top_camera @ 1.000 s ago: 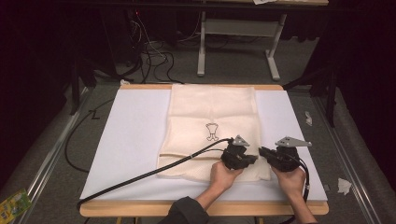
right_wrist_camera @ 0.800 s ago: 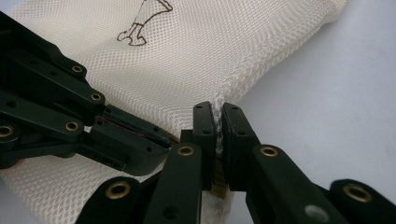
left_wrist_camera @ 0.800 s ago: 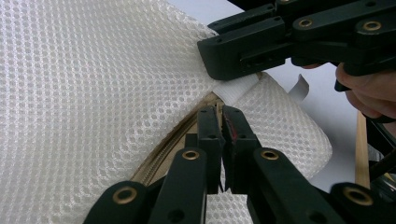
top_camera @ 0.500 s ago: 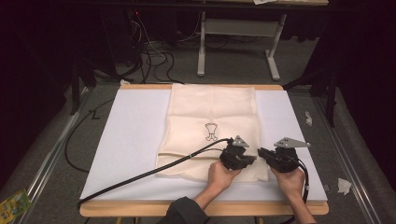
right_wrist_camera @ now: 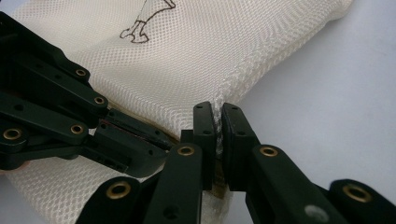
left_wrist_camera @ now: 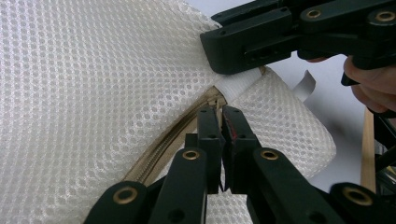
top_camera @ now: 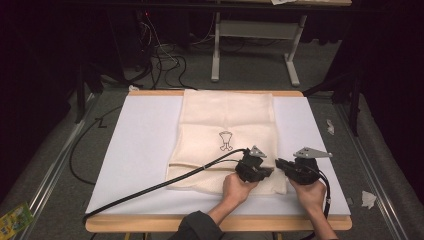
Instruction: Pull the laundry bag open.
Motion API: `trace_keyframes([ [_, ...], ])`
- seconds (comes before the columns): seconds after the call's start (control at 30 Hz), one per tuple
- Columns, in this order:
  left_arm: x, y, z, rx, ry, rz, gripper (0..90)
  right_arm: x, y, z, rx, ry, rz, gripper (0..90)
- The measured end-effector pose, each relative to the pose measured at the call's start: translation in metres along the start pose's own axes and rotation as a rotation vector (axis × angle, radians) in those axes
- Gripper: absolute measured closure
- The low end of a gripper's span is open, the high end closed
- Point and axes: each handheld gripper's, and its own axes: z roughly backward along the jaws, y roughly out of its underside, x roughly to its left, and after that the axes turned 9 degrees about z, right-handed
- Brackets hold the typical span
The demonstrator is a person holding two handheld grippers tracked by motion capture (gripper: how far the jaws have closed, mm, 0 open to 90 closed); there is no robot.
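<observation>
Looks like a lab or recording studio rigged for filming handwork, not a home. Dark curtained surroundings on both sides, grey carpeted floor (top_camera: pixel 60 165). Wooden-edged worktop (top_camera: pixel 220 223) covered with a plain white sheet (top_camera: pixel 140 150). Beyond the far edge, a tangle of black cables (top_camera: pixel 165 62) on the floor and the grey metal legs of a second desk (top_camera: pixel 252 55). Metal rails (top_camera: pixel 55 167) running along the floor past the left and right edges. Scraps of paper (top_camera: pixel 368 199) lying off the right near corner.
</observation>
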Motion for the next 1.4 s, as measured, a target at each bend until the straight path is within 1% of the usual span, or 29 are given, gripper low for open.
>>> trace_keyframes([
  [0.03,0.000,0.000,-0.001,0.008,-0.015,0.003,87.4,0.000,0.000,0.000,0.000,0.000,0.000,86.7],
  [0.07,0.001,0.002,-0.001,0.011,-0.026,0.001,87.5,0.000,-0.001,0.001,0.002,0.016,0.006,86.7],
  [0.13,0.003,0.004,-0.001,0.020,-0.031,0.001,87.5,-0.003,-0.001,0.003,0.003,0.009,0.001,86.7],
  [0.2,0.000,0.003,0.001,0.013,-0.041,-0.015,87.4,-0.004,0.000,0.003,0.007,0.015,0.002,86.7],
  [0.23,-0.001,0.002,0.002,0.012,-0.043,-0.018,87.4,-0.004,0.000,0.003,0.008,0.017,0.008,86.7],
  [0.3,-0.002,0.002,0.003,0.008,-0.048,-0.027,87.4,-0.004,-0.001,0.004,0.006,0.014,0.002,86.7],
  [0.53,-0.001,0.002,0.007,0.012,-0.048,-0.038,87.3,-0.004,-0.001,0.002,0.012,0.018,0.007,86.6],
  [0.77,-0.002,0.003,0.011,0.016,-0.068,-0.049,87.3,-0.006,0.001,0.000,0.021,0.023,0.005,86.6],
  [0.93,-0.002,0.003,0.014,0.009,-0.072,-0.057,87.3,-0.006,0.001,0.000,0.026,0.029,0.006,86.6],
  [1.0,0.002,0.003,0.016,-0.009,-0.054,-0.026,87.3,-0.007,0.001,0.000,0.025,0.031,0.006,86.6],
  [1.03,0.004,0.004,0.018,-0.012,-0.053,-0.012,87.3,-0.007,0.001,0.000,0.025,0.031,0.006,86.6],
  [1.07,0.005,0.005,0.020,-0.014,-0.060,-0.016,87.4,-0.008,0.001,-0.001,0.027,0.029,0.004,86.6],
  [1.13,0.003,0.007,0.023,-0.012,-0.083,-0.048,87.3,-0.008,0.001,-0.001,0.030,0.030,0.008,86.7],
  [1.17,0.002,0.007,0.025,-0.012,-0.087,-0.057,87.3,-0.007,0.001,-0.002,0.033,0.029,0.008,86.6],
  [1.2,0.001,0.006,0.026,-0.016,-0.089,-0.060,87.3,-0.007,0.001,-0.002,0.031,0.029,0.006,86.6],
  [1.23,0.001,0.006,0.027,-0.017,-0.087,-0.062,87.3,-0.006,0.000,-0.002,0.033,0.029,0.015,86.6],
  [1.33,0.001,0.005,0.029,-0.021,-0.088,-0.063,87.3,-0.006,-0.001,-0.001,0.030,0.031,0.011,86.6],
  [1.4,0.003,0.005,0.030,-0.024,-0.088,-0.058,87.3,-0.006,-0.001,-0.001,0.033,0.034,0.014,86.6],
])
